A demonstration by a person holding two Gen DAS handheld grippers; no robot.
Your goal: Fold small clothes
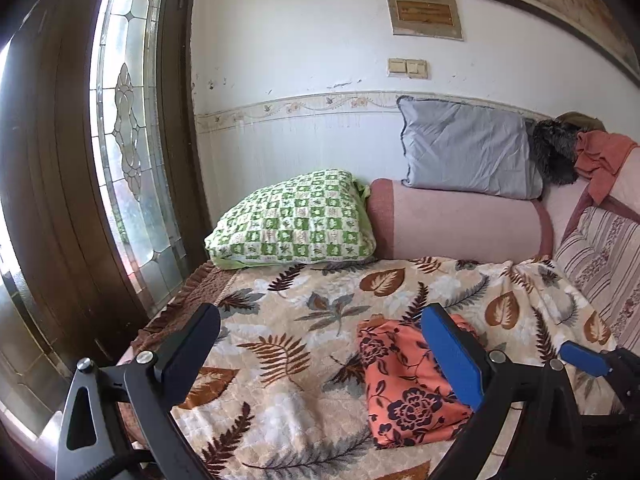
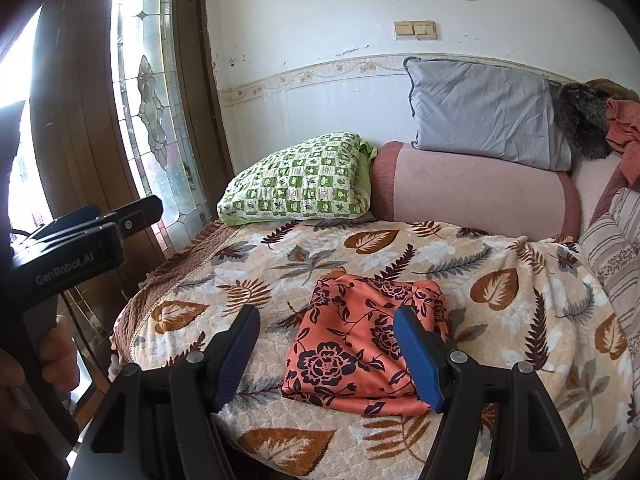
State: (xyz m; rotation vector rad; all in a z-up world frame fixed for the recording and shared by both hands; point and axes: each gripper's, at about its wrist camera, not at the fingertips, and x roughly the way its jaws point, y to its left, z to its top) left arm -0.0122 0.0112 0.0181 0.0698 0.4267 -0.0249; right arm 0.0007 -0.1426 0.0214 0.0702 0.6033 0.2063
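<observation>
An orange cloth with dark flowers [image 2: 360,340] lies folded into a flat rectangle on the leaf-patterned bedspread [image 2: 500,288]. In the right wrist view my right gripper [image 2: 326,326] hovers open just in front of the cloth, its blue-padded fingers [image 2: 418,354] spread wide and holding nothing. The left wrist view shows the same folded cloth [image 1: 404,376] low and right of centre. My left gripper [image 1: 320,324] is open and empty above the bedspread [image 1: 280,320], its blue pad beside the cloth's right half. The left gripper's body [image 2: 72,248] shows at the far left, held by a hand.
A green checked pillow [image 2: 298,178], a pink bolster [image 2: 472,188] and a grey pillow [image 2: 484,114] line the wall behind. A striped cushion [image 2: 616,248] sits at the right. A wooden door with leaded glass [image 2: 148,92] stands left of the bed's edge.
</observation>
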